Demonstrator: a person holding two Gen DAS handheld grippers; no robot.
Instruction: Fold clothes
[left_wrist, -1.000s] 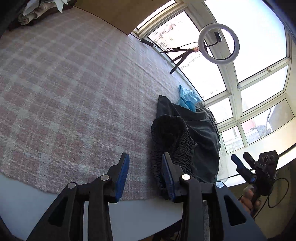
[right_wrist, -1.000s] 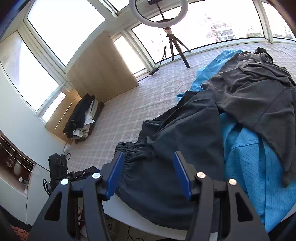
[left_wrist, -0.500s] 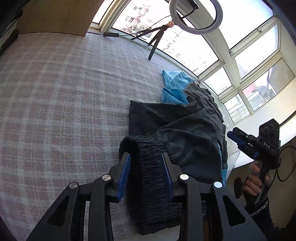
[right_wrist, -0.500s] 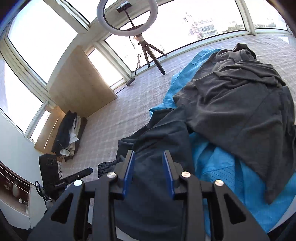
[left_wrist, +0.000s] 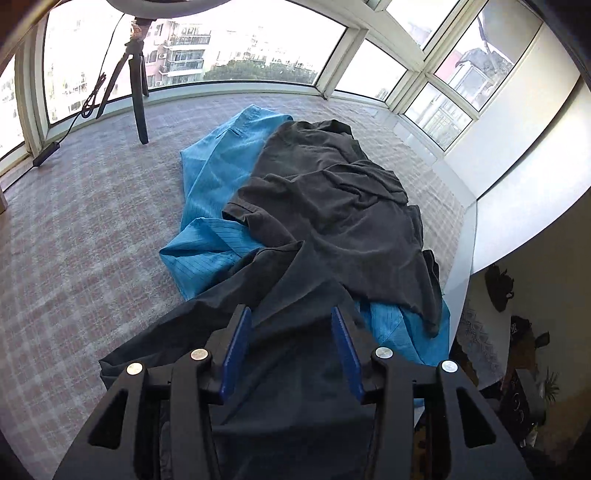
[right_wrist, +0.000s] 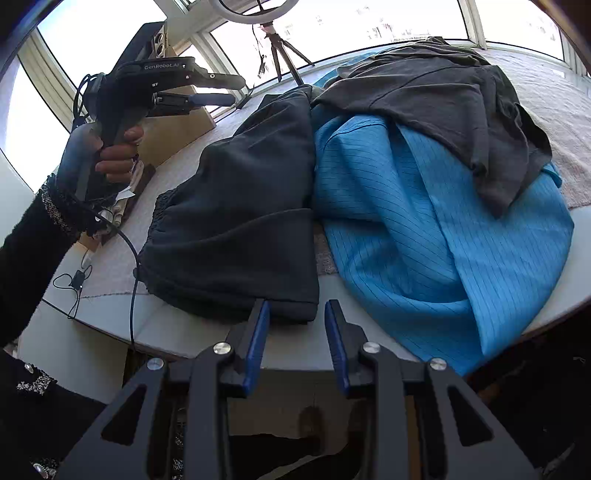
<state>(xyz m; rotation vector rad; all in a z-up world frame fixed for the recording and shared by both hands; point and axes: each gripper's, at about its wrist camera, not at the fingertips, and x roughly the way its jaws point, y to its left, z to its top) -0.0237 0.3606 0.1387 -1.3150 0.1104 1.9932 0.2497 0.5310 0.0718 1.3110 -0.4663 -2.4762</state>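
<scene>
My left wrist cam sits behind my left gripper (left_wrist: 290, 321), tilted down, close over the dark trousers (left_wrist: 280, 332), facing the far windows (left_wrist: 229, 40) and tripod (left_wrist: 136, 74); my right wrist cam rides behind my right gripper (right_wrist: 297, 314), tilted down, low at the near table edge (right_wrist: 291, 354), just short of the trousers (right_wrist: 240, 206); it also catches my left gripper (right_wrist: 218, 88) from the side; both views share the trousers, blue garment (left_wrist: 218, 177) (right_wrist: 424, 221), grey shirt (left_wrist: 332, 206) (right_wrist: 461, 85), tripod (right_wrist: 280, 48).

Ring light tripod (left_wrist: 137, 79); plaid rug (left_wrist: 74, 229)
</scene>
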